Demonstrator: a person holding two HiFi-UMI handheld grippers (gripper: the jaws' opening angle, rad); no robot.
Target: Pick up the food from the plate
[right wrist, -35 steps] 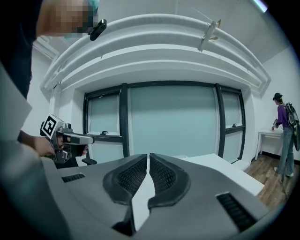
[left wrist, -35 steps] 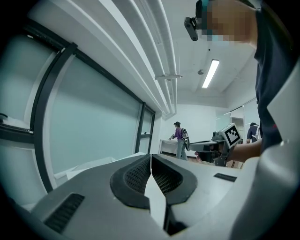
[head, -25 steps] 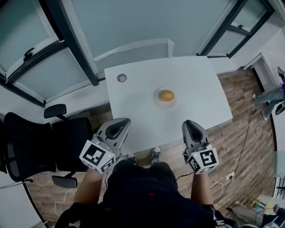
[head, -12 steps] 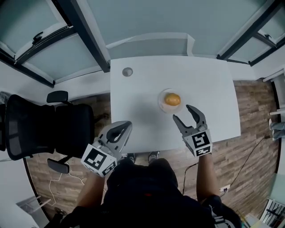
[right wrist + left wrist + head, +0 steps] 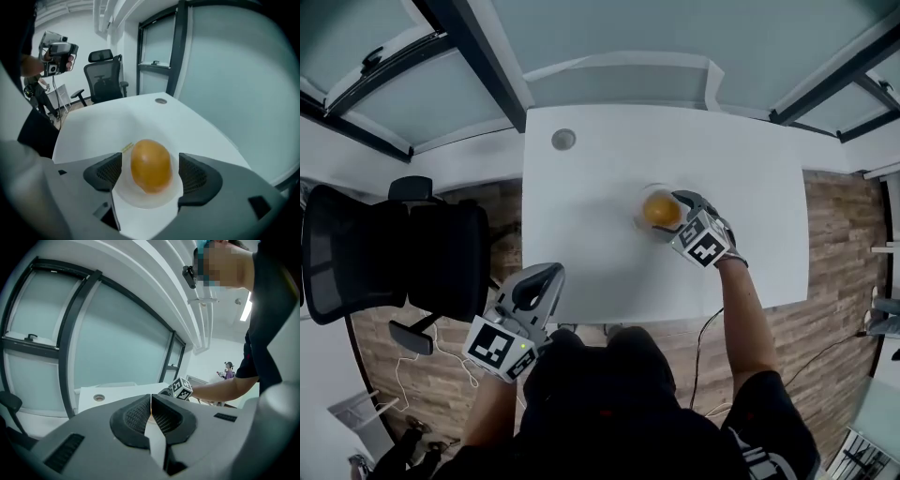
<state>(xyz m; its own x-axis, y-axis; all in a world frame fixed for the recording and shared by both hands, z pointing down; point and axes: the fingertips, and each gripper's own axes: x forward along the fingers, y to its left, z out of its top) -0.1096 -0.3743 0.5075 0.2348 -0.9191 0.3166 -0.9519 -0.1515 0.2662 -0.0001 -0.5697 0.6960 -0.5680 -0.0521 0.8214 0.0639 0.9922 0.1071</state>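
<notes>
We are opening our right gripper (image 5: 672,215) around the food (image 5: 150,165) on the plate (image 5: 145,204), pads not touching it; our left gripper (image 5: 536,278) is hovering pressed together, near-left.

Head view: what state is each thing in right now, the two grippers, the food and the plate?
Plate: flat on the table.
Food: lying on the plate, not lifted.
Right gripper: jaws opening, straddling the food, pads not touching it.
Left gripper: shut, empty.
</notes>
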